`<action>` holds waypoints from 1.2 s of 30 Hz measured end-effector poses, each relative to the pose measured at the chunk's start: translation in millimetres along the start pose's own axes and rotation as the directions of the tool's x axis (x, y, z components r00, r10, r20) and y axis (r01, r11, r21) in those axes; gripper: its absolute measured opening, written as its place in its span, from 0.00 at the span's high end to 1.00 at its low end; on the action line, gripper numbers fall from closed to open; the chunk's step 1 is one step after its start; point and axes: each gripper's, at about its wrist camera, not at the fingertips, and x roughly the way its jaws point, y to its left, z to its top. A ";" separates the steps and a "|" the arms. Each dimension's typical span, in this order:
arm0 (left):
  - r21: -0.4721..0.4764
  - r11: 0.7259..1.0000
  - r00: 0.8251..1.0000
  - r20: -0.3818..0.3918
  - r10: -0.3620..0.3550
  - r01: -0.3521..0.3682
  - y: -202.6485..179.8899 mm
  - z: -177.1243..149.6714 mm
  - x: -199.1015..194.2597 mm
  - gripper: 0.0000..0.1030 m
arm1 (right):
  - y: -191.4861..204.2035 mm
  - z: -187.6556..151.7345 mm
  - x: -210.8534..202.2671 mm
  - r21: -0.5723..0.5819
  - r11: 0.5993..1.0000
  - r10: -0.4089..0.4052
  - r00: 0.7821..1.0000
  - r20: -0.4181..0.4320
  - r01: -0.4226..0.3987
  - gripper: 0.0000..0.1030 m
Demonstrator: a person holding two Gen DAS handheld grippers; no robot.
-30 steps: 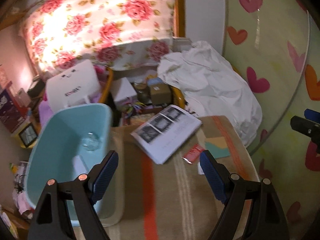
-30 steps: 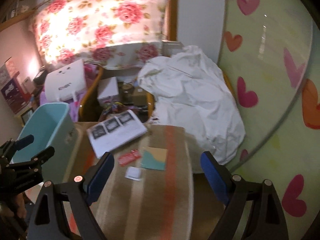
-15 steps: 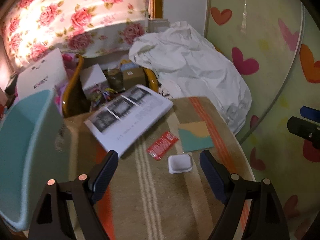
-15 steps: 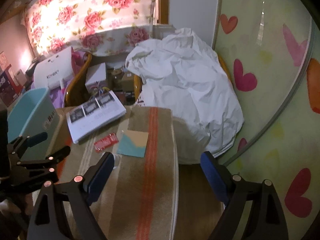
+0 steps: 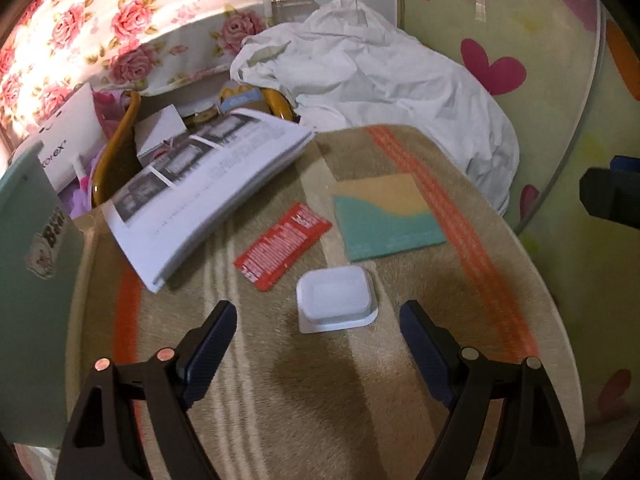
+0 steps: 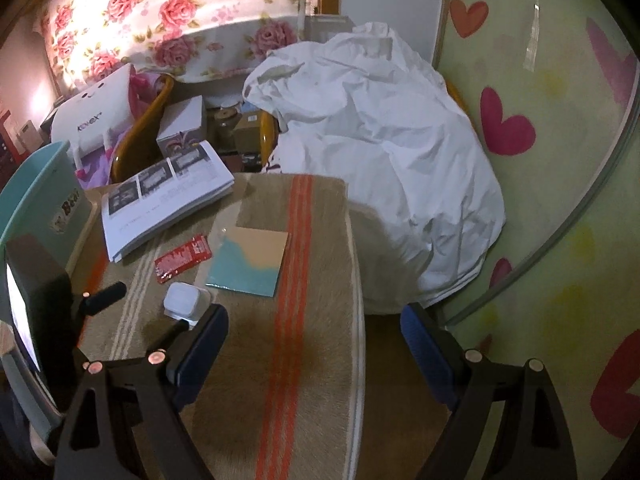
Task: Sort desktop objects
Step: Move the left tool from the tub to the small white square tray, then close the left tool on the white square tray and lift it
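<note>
We keep the left gripper fingers wide and empty, center them over the white case, then lower straight to the surface.

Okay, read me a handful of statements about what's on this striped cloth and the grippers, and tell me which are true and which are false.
1. The left gripper is open with nothing between its pads. True.
2. The red packet lies on top of the open booklet. False: it lies on the cloth beside the booklet.
3. The small white container sits just ahead of the left gripper. True.
4. The right gripper holds the teal and tan card. False: it is open and empty; the card lies flat.
5. The light blue bin stands at the left. True.
</note>
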 end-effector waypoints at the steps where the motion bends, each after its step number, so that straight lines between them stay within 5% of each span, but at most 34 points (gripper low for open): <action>1: -0.001 1.000 1.000 0.000 0.000 0.000 -1.0 -1.3 3.0 0.16 | -0.7 -0.7 4.3 0.005 1.000 0.004 1.000 -0.006 -0.004 0.11; 26: -0.030 0.998 0.998 0.040 0.055 -0.054 -6.8 0.6 26.2 0.17 | -4.9 -13.9 34.2 0.007 1.000 0.019 0.998 -0.057 -0.018 0.11; 29: -0.037 0.998 0.998 0.039 0.043 -0.042 -6.3 -0.1 26.8 0.34 | -6.1 -14.7 34.9 0.012 1.000 0.022 0.998 -0.062 -0.022 0.11; 36: -0.048 0.999 0.999 0.025 0.021 -0.019 -5.5 -1.8 29.6 0.50 | -7.8 -15.7 36.2 0.019 0.999 0.030 0.997 -0.073 -0.029 0.11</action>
